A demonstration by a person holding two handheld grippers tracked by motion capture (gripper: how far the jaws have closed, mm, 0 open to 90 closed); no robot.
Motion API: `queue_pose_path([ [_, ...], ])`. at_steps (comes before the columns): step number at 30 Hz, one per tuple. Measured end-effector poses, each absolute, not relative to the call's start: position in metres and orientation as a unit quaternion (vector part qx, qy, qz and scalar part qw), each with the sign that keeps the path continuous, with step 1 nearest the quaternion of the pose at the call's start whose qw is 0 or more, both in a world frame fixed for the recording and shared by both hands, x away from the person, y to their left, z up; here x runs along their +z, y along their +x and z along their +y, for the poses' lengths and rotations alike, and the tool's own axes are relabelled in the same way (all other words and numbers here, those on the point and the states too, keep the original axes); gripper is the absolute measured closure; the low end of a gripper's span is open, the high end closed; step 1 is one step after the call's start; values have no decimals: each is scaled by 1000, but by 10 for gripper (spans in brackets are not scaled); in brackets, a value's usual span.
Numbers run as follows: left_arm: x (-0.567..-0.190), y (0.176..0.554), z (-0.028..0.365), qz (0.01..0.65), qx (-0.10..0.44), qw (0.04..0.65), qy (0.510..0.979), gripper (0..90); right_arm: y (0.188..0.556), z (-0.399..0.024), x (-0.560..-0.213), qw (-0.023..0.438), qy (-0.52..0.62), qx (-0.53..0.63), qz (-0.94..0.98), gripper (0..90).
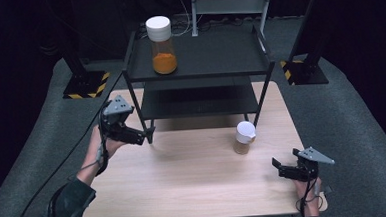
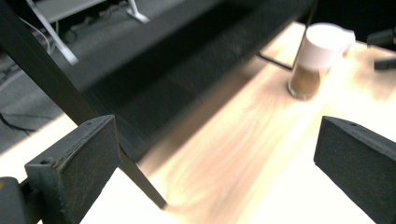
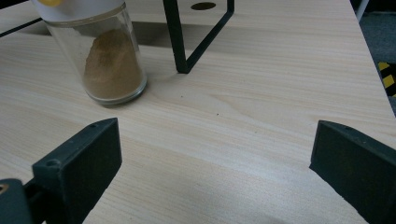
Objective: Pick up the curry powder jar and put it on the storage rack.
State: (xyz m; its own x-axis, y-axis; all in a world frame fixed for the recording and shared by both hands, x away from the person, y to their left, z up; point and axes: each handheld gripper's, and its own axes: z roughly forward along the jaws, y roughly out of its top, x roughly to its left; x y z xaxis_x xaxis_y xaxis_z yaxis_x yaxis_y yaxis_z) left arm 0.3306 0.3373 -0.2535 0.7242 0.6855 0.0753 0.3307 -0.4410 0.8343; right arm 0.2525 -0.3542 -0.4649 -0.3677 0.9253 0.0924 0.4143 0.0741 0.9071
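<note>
Jar [image 1: 244, 137] upright on surface [image 1: 194, 178], ahead-left of right tool [image 1: 280, 167]; both tools spread wide, empty; left tool [image 1: 143, 136] beside shelf leg [image 1: 140, 114].

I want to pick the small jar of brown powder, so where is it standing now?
In the high view the small jar stands on the table, right of centre, beside the black shelf's front right leg and ahead of the right gripper.

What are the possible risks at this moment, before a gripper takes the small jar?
The left gripper is open right beside the black shelf leg, so it may knock the frame and shake the tall orange jar on top. The small brown jar stands near another leg; the right gripper might push it over.
</note>
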Motion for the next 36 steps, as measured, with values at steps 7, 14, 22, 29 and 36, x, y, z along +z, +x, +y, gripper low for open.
queue_pose_path([
  [7,-304,331,347,313,159,429,832,0,253,-354,-464,272,491,468,683,9],
  [14,-349,319,343,341,161,404,834,0,254,-354,-464,271,490,467,685,10],
  [22,-395,305,339,380,169,375,828,0,254,-353,-464,272,490,466,685,10],
  [29,-418,296,337,397,172,367,824,0,254,-352,-463,272,489,463,687,10],
  [36,-429,296,333,397,171,354,829,0,254,-352,-463,273,490,463,686,10],
])
